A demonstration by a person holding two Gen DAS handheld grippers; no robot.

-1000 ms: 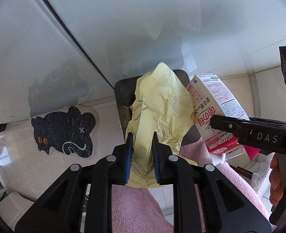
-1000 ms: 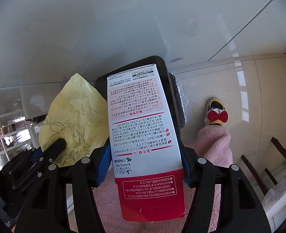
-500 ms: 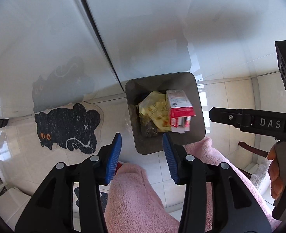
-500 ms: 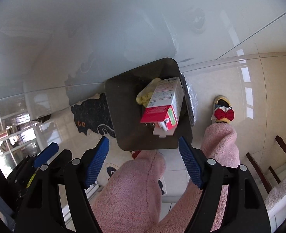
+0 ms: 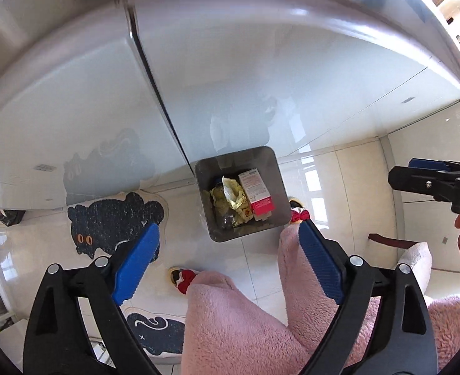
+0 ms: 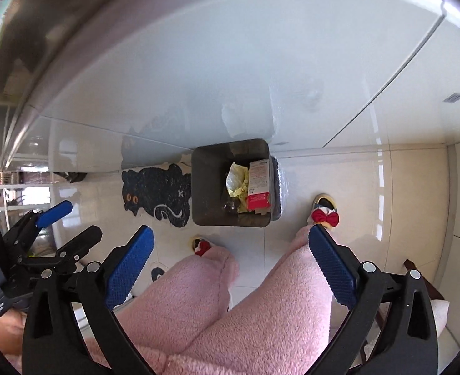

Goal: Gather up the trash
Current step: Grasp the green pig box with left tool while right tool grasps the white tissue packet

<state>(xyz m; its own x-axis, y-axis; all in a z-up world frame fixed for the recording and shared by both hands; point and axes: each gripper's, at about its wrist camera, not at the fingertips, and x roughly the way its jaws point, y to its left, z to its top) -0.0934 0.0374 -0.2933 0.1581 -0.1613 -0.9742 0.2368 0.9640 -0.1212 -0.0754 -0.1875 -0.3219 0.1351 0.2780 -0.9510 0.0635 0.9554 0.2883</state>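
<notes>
A grey square trash bin (image 5: 270,168) stands on the floor against a white cabinet, also seen in the right wrist view (image 6: 204,162). Inside lie a crumpled yellow paper (image 5: 231,195) (image 6: 237,181) and a red and white carton (image 5: 256,192) (image 6: 258,187). My left gripper (image 5: 226,250) is open and empty, high above the bin. My right gripper (image 6: 230,254) is open and empty, also high above it. The right gripper shows at the right edge of the left wrist view (image 5: 430,184), and the left gripper shows at the left of the right wrist view (image 6: 61,228).
A black cat-shaped mat (image 5: 111,222) (image 6: 158,193) lies left of the bin. The person's pink-clad legs (image 5: 245,318) (image 6: 261,306) and slippers with red bows (image 6: 323,215) stand before the bin. A white cabinet front (image 5: 230,78) rises behind it.
Both grippers let go of the yellow paper and the carton, which dropped into the bin. Both grippers opened wide and rose well above the bin.
</notes>
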